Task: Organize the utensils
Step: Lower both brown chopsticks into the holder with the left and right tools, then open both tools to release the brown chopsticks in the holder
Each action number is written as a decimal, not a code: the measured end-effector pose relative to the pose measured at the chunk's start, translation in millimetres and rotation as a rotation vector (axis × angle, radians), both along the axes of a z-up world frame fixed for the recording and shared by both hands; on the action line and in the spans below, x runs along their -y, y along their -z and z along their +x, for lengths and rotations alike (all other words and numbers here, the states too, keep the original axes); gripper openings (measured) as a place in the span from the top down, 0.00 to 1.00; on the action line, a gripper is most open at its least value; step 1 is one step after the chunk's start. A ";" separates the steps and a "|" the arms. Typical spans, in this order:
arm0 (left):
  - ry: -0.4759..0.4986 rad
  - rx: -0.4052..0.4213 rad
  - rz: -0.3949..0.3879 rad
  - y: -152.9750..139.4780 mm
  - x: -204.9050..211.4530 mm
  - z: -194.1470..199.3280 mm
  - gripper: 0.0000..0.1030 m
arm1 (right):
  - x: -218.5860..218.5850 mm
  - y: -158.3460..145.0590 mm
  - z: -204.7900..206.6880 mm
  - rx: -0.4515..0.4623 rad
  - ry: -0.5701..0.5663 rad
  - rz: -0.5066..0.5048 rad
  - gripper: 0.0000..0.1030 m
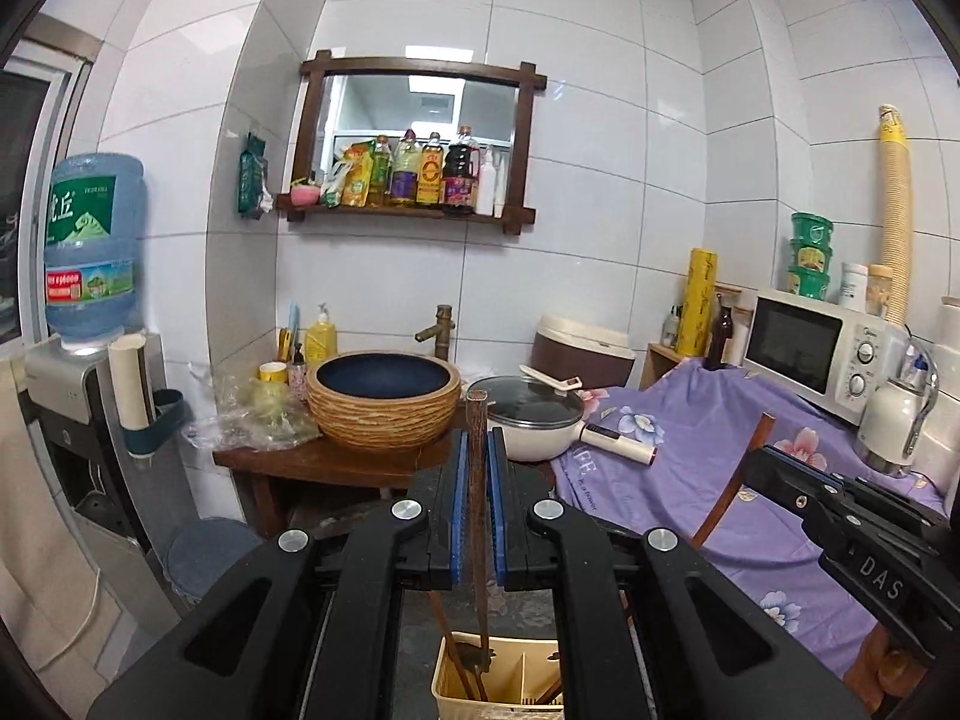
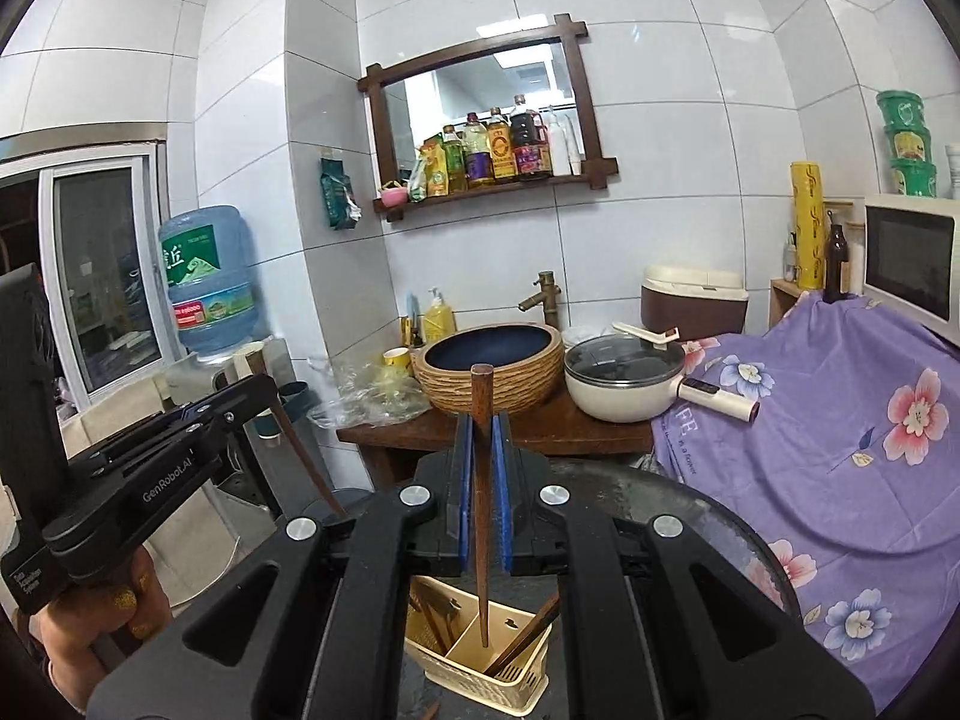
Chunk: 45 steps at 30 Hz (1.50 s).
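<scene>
My left gripper [image 1: 478, 447] is shut on a dark wooden utensil handle [image 1: 477, 480] that stands upright, its lower end inside the left compartment of a cream plastic utensil caddy [image 1: 474, 699] below. My right gripper [image 2: 482, 426] is shut on a brown wooden chopstick [image 2: 482, 510], held upright with its tip in the middle compartment of the caddy [image 2: 480, 669]. Other wooden utensils lean in the caddy's left and right compartments. The right gripper shows at the right of the left wrist view [image 1: 780, 471], the left gripper at the left of the right wrist view [image 2: 240, 405].
The caddy stands on a dark round table [image 2: 690, 498]. Behind are a woven basin [image 1: 384, 399], a faucet [image 1: 437, 330], a white lidded pot [image 1: 531, 420], a purple floral cloth [image 1: 708, 438], a microwave [image 1: 810, 348], and a water dispenser [image 1: 90, 324] at left.
</scene>
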<state>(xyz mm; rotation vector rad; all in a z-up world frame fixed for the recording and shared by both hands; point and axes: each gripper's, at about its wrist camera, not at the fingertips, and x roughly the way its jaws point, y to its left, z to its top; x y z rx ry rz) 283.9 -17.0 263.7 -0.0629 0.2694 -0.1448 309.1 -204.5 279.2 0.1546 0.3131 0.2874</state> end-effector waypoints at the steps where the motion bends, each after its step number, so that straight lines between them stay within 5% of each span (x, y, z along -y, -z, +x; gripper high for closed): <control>1: -0.003 -0.010 -0.005 7.0 -0.5 3.7 0.94 | -1.5 7.7 3.7 -0.013 0.001 0.000 0.93; 16: 0.005 -0.196 -0.043 94.3 -9.4 30.8 0.94 | 0.8 93.0 32.6 -0.186 0.008 0.063 0.93; 35: 0.004 -0.276 -0.043 125.2 -16.9 43.4 0.92 | 10.4 116.2 38.3 -0.203 0.051 0.044 0.93; 37: 0.009 -0.280 -0.036 125.8 -16.3 43.0 0.84 | 10.7 118.2 36.7 -0.191 0.057 0.028 0.92; 40: 0.020 -0.264 -0.025 126.4 -14.6 37.8 0.49 | 9.4 121.4 33.8 -0.184 0.065 -0.014 0.92; 45: 0.021 -0.220 0.038 128.8 -10.4 22.8 0.38 | 11.2 127.2 24.8 -0.170 0.063 -0.046 0.88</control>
